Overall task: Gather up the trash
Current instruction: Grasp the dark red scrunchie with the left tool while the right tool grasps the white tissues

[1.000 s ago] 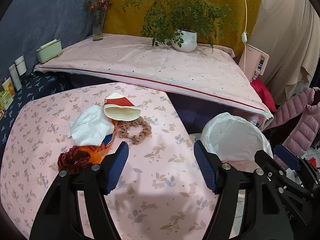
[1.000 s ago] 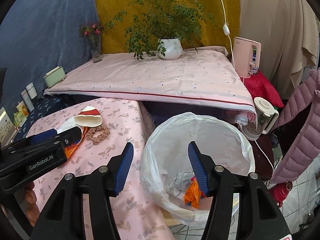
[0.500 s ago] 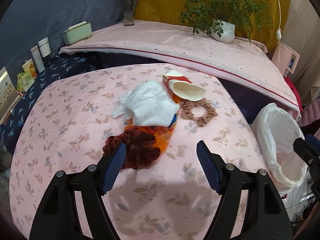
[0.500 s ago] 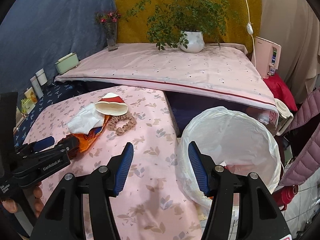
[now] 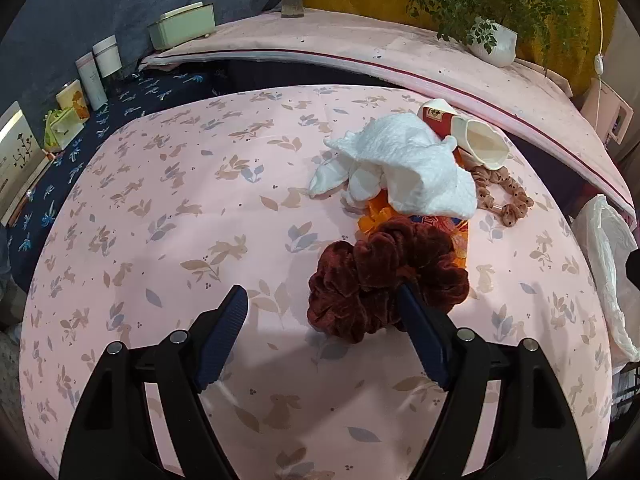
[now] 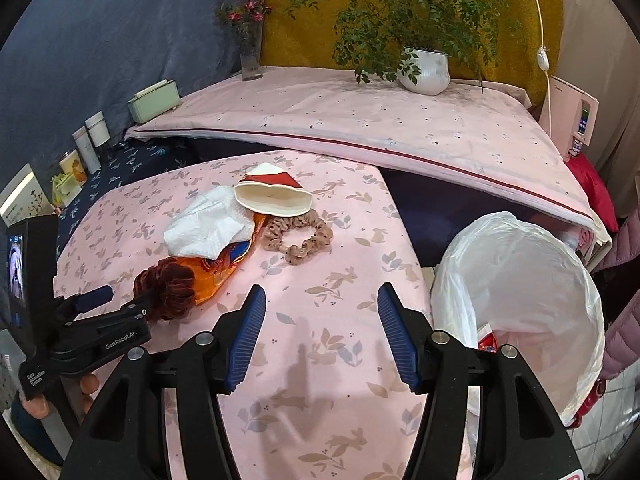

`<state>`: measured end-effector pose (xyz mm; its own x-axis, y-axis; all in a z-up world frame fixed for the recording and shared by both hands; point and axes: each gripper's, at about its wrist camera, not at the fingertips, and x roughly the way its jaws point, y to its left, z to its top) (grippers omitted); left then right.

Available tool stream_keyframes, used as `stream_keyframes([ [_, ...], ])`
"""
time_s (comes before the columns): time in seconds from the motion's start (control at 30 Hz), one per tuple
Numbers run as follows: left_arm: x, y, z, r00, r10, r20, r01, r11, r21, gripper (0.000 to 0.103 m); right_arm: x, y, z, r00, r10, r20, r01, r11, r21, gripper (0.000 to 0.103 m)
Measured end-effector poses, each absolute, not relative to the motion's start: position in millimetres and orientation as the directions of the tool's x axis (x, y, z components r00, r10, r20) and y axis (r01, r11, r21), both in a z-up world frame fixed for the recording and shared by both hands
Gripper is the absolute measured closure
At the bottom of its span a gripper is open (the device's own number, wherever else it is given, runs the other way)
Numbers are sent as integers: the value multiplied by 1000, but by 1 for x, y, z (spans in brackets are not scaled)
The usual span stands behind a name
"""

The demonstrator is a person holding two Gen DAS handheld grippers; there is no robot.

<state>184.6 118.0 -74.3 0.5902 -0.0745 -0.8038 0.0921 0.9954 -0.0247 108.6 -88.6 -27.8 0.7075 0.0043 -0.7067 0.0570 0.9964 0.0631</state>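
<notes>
Left wrist view first: my left gripper hangs low over the pink tablecloth with its jaws spread wide and nothing between them. Its right finger sits at the near edge of the dark red scrunchie, though I cannot tell whether it touches. Just behind that lies an orange wrapper, half covered by a crumpled white tissue, with a squashed paper cup and a tan scrunchie further right. I judge the wrapper, tissue and cup to be the trash here, heaped together so one reach can take them, while the scrunchies probably stay. At the far right edge the white bin bag waits beside the table, close enough for a short carry. From the right wrist view, the left gripper shows at the left beside the pile, and my right gripper hovers over bare cloth, jaws equally wide and empty. The bin bag stands open just right of it, with some scraps already at the bottom.
</notes>
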Motion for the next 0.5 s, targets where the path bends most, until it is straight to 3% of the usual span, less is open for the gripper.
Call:
stream_keyframes([
  [0.17,197,123,-80,564,-131,-815,108,991,-84,45,123,-70,-34,697,17,-717,33,998,55,46],
  [0.3,207,124,-84,522,-214,-826,135,977,-168,78,136,-54,-39,687,33,-726,10,998,54,46],
  [0.43,210,130,-79,529,-237,-815,121,971,-204,93,149,-39,-42,682,52,-730,-18,998,55,46],
  [0.5,211,135,-75,536,-236,-810,111,972,-209,93,157,-31,-43,682,61,-729,-31,998,54,46],
])
